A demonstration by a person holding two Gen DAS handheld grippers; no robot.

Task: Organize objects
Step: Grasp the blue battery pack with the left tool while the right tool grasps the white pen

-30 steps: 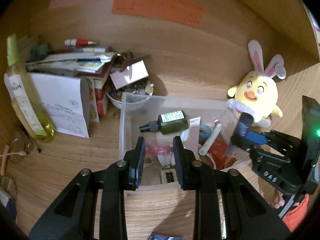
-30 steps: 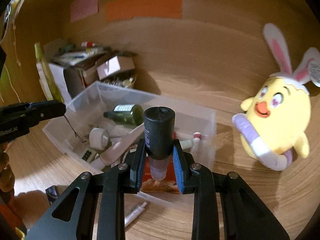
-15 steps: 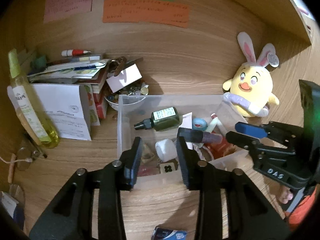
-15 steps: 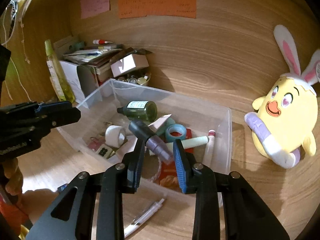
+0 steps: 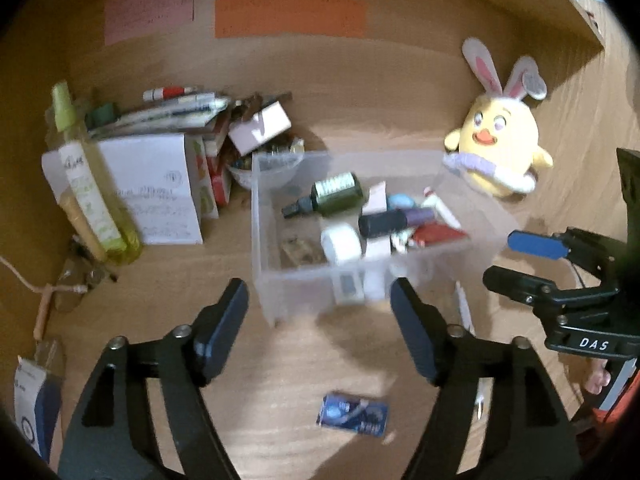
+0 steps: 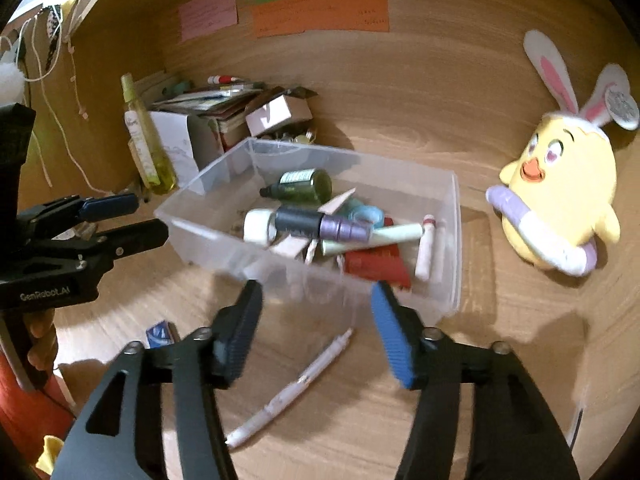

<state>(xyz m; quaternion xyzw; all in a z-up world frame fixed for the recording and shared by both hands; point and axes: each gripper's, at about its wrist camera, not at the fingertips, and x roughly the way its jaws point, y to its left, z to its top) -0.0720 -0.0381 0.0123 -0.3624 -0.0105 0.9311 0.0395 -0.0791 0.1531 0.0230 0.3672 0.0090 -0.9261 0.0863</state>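
A clear plastic bin sits on the wooden desk and holds several small items. A dark bottle with a purple neck lies on top of them, beside a green bottle and a white tape roll. My left gripper is open and empty, in front of the bin. My right gripper is open and empty, just before the bin's near wall; it also shows in the left wrist view. A white pen and a small blue packet lie on the desk.
A yellow plush chick with bunny ears stands right of the bin. A yellow-green spray bottle, a white box, stacked papers and a bowl of small things crowd the back left. Wooden walls enclose the desk.
My right gripper opened and let go of the dark bottle, which now lies in the bin. Both grippers pulled back from the bin and opened wider.
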